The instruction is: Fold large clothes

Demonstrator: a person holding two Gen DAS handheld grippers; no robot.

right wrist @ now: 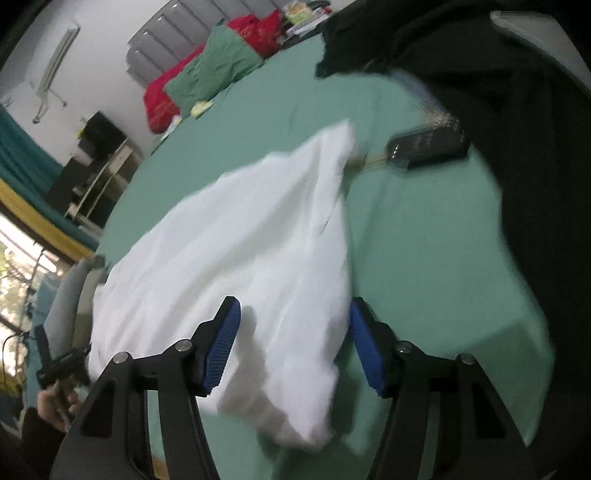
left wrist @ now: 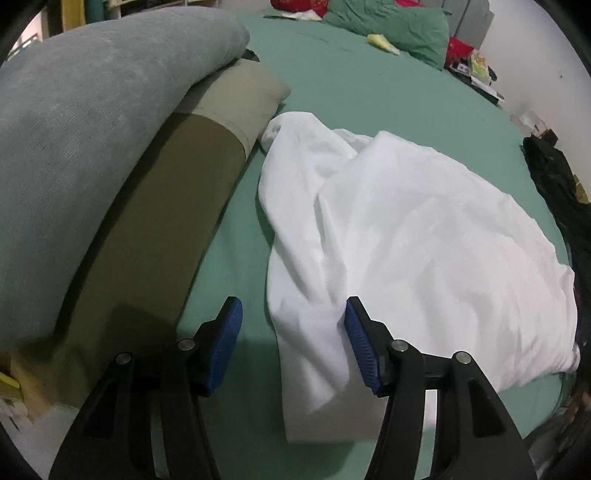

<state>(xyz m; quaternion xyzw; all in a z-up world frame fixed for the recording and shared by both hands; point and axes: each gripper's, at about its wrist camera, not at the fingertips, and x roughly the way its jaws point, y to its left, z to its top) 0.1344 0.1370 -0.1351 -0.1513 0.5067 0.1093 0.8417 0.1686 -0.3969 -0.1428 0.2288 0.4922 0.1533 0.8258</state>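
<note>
A large white garment lies crumpled on the green bed sheet. My left gripper is open, its blue pads either side of the garment's near left edge. In the right wrist view the same white garment lies spread on the sheet, blurred by motion. My right gripper is open, with the garment's near corner between its blue pads.
A grey cushion and an olive-and-beige folded cover lie along the left. Green and red pillows sit at the headboard. Dark clothing and a black remote-like object lie on the right.
</note>
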